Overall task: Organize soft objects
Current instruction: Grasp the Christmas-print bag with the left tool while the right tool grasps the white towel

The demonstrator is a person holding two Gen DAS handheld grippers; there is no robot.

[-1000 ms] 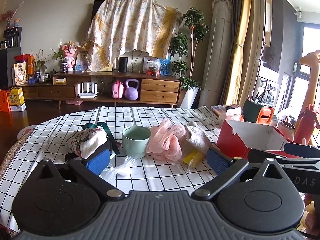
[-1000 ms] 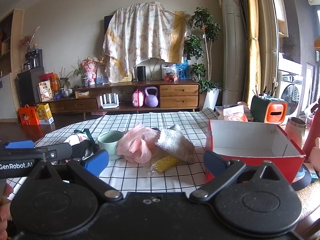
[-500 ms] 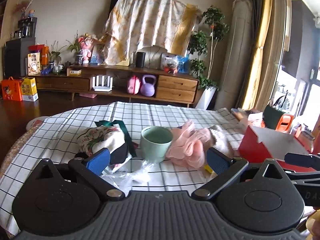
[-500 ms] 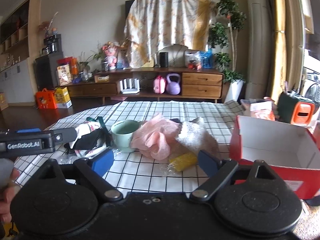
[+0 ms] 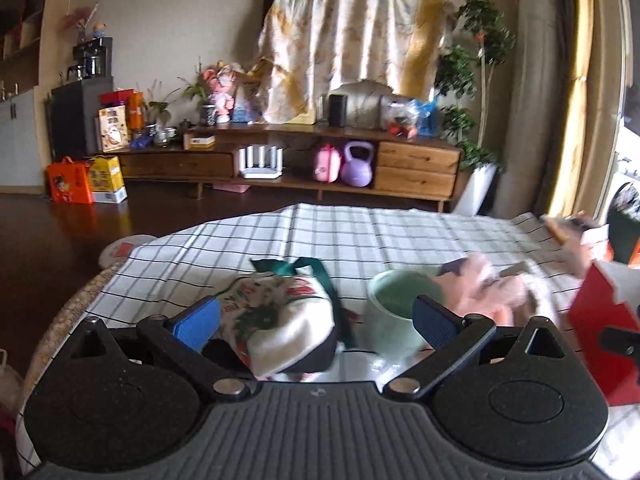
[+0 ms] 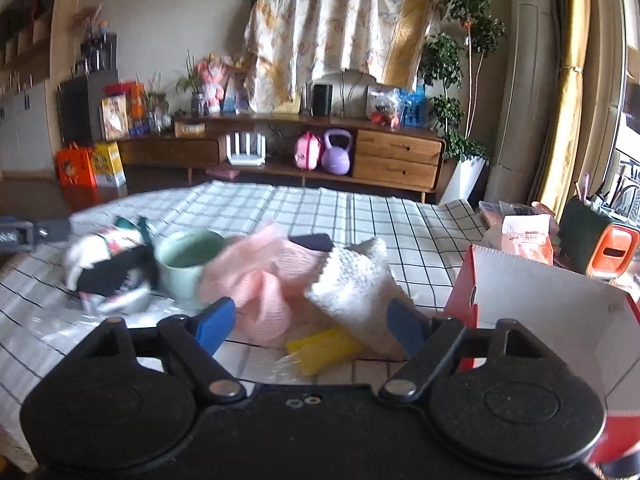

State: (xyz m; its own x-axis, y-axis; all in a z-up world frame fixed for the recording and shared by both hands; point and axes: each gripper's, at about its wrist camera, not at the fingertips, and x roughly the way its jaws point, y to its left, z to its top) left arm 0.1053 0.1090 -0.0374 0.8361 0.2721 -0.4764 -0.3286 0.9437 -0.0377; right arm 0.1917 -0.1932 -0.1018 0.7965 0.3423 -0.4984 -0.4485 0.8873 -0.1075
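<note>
A: Start from the mint green cup on the checked counter. What lies to its left?

B: A printed cloth pouch with a dark green ribbon, just left of the cup. The left gripper has its blue pads spread wide; the left pad sits right at the pouch's left edge and the right pad stands in front of the cup. I cannot tell whether that left pad touches the cloth. Nothing is pinched.

A: And in the right wrist view?

B: The same pouch is blurred there, still left of the cup. Just right of the cup, touching it, is a pink mesh puff. Behind the puff a small dark item peeks out. Right of the puff lies a white knitted cloth, leaning against it, and in front of both, a yellow piece in clear wrap.

A: The right gripper?

B: The right gripper has its jaws apart, and they have just been closing somewhat. The puff, the white cloth and the yellow piece sit in the gap between the pads, but neither pad presses on them.

A: Further right of the cup?

B: A red box with a white inside, open at the top, stands well to the right of the cup, beyond the white cloth. Behind it sit a pink packet and a dark green holder with an orange front.
</note>
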